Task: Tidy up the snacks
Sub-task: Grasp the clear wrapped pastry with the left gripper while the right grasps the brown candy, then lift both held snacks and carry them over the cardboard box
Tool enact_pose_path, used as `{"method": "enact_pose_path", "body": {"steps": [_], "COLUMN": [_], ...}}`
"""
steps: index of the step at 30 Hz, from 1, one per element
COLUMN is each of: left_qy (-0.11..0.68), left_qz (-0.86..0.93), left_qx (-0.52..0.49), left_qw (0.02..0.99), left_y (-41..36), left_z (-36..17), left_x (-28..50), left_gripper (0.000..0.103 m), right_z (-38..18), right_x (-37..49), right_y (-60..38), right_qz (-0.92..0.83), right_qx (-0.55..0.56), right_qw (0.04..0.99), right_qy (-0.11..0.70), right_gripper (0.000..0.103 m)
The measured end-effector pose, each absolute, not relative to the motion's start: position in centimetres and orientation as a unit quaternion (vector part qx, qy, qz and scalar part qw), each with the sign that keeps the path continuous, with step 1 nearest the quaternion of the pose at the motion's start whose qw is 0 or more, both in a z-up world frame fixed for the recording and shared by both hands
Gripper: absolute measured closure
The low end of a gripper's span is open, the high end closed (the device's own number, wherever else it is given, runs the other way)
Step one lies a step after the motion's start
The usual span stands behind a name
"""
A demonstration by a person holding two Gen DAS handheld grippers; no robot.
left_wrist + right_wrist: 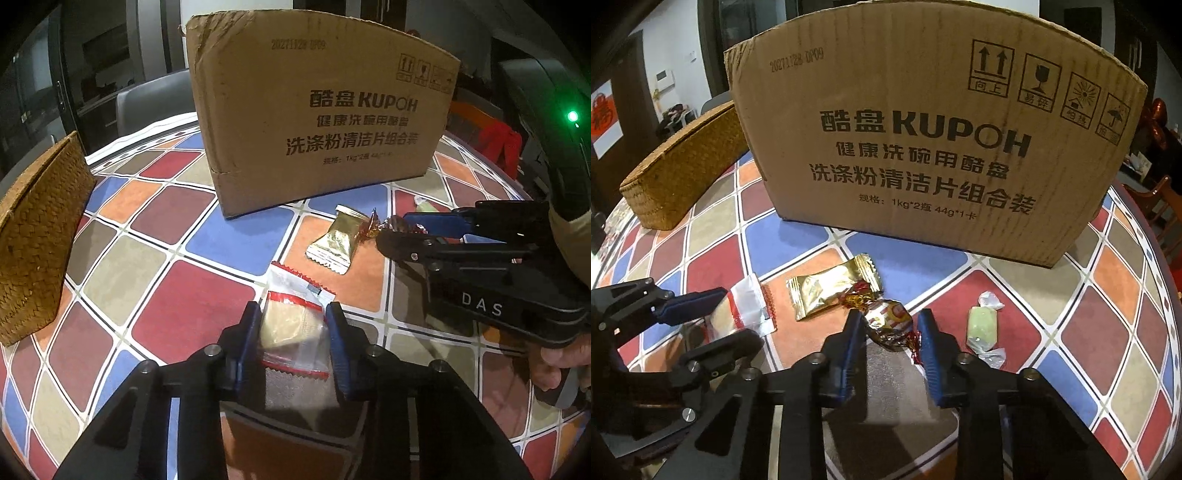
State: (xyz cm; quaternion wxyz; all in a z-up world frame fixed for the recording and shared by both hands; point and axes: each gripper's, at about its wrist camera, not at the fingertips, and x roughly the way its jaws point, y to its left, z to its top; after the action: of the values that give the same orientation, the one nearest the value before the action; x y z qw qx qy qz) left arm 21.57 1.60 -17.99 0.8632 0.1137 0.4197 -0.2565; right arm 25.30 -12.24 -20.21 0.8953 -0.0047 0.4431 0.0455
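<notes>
My left gripper [293,314] is shut on a clear snack packet with red trim [291,325], which lies low over the checkered tablecloth [184,314]. From the right wrist view that left gripper [738,314] and its packet [750,306] show at the left. My right gripper [890,328] is shut on a twist-wrapped candy in shiny red and gold foil [890,321]. In the left wrist view the right gripper [393,227] reaches in from the right. A gold foil packet [827,290] lies loose between the two grippers. A pale green wrapped candy [980,325] lies just right of the right gripper.
A tall cardboard box [923,147] with printed text stands close behind the snacks. A woven wicker basket [683,173] sits at the left, near the table's edge. A person's hand [561,362] holds the right gripper. Chairs and dark furniture lie beyond the round table.
</notes>
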Motion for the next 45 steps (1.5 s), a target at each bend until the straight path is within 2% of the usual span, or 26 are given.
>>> {"method": "enact_pose_path", "body": {"steps": [17, 45], "left_qy": [0.415, 0.369], "left_qz": [-0.237, -0.189], "left_qx": [0.105, 0.084], "left_qw": [0.872, 0.906], "left_y": [1.9, 0.5], "left_z": [-16.6, -9.1], "left_x": [20.7, 19.0], "left_gripper": [0.068, 0.068], "right_z": [-17.6, -9.7], "right_x": [23.3, 19.9], "right_y": [-13.1, -15.3], "right_qz": [0.048, 0.048], "right_qx": [-0.002, 0.004], "right_qw": [0.905, 0.933], "right_qy": [0.422, 0.357], "right_gripper": [0.073, 0.073]}}
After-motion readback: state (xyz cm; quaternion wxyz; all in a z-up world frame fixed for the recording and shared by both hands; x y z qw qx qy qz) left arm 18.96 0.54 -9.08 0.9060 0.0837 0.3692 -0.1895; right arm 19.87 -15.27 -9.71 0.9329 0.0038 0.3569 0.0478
